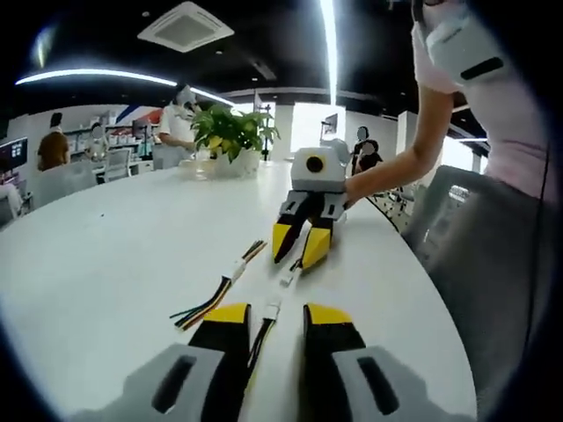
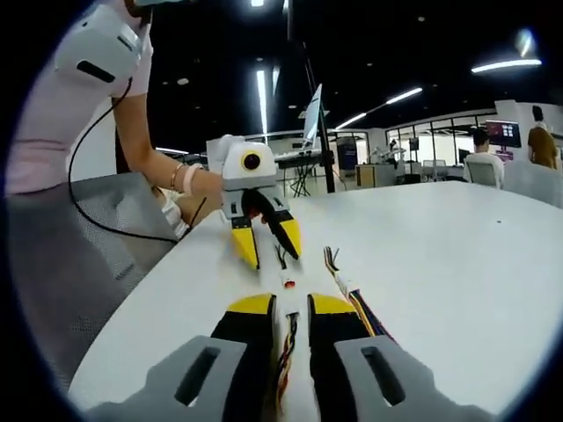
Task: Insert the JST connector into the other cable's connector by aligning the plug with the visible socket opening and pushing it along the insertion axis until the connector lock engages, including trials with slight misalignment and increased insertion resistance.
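Note:
Two thin cables lie end to end on the white table [image 1: 114, 255]. One cable's white connector [image 1: 271, 309] rests between the yellow tips of my left gripper [image 1: 280, 312], which is open, with its wires running back under the jaws. The other cable's connector [image 1: 290, 277] lies just past it, in front of my right gripper [image 1: 299, 246], which faces me with its jaws apart. In the right gripper view, coloured wires [image 2: 286, 352] run between the jaws of my right gripper [image 2: 290, 303]. A small connector [image 2: 288, 281] sits ahead, and the left gripper [image 2: 268, 246] stands open beyond it.
A third cable [image 1: 220, 294] with striped wires lies loose beside the pair [image 2: 350, 290]. A person's arm [image 1: 396, 167] reaches in along the table's curved edge. A potted plant [image 1: 230, 132] stands at the far end, with chairs and people beyond it.

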{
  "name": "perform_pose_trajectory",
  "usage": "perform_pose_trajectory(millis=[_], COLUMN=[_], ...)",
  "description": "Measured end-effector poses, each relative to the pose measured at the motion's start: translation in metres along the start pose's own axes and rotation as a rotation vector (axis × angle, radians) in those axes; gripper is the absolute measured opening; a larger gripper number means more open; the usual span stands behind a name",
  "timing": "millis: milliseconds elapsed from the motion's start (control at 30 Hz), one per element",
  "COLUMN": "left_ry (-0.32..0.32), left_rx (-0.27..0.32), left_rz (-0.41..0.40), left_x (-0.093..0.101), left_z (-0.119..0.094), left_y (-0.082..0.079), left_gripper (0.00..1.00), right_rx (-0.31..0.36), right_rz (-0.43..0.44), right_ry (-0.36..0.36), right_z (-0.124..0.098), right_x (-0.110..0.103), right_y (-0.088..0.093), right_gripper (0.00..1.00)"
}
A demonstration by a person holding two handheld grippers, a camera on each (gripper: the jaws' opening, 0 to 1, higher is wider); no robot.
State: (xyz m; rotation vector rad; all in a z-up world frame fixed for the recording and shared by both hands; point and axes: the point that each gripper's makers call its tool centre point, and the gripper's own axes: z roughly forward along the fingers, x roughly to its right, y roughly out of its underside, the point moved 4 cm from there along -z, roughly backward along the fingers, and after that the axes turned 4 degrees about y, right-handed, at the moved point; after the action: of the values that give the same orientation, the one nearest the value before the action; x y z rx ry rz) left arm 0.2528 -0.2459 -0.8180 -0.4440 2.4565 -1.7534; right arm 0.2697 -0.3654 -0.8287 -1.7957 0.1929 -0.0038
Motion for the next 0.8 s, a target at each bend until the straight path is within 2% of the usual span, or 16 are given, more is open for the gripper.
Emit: perform_pose_trajectory(millis=[167, 300, 400, 633, 800], left_ry=[0.018, 0.031, 0.04, 0.021, 0.016], left_rx=[0.004, 0.008, 0.011, 0.013, 0.014], left_rz=[-0.003, -0.013, -0.021, -0.013, -0.001], left_x=[-0.001, 0.002, 0.003, 0.0, -0.002], left_z=[0.003, 0.006, 0.007, 0.004, 0.003], left_y=[0.004, 0.005, 0.006, 0.009, 0.01], left_gripper=[0.11, 0.12, 0.12, 0.08, 0.04], right_rx=[-0.041, -0.054, -0.045, -0.044, -0.069], right_rz=[-0.036, -0.045, -0.034, -0.039, -0.098], right_ry=[-0.01, -0.004, 0.009, 0.007, -0.014], right_z=[0.003, 0.004, 0.004, 0.003, 0.004], right_x=[-0.004, -0.002, 0.0, 0.005, 0.003], right_y=[0.006, 0.008, 0.007, 0.011, 0.016], right_gripper=[0.11, 0.11, 0.03, 0.06, 0.09])
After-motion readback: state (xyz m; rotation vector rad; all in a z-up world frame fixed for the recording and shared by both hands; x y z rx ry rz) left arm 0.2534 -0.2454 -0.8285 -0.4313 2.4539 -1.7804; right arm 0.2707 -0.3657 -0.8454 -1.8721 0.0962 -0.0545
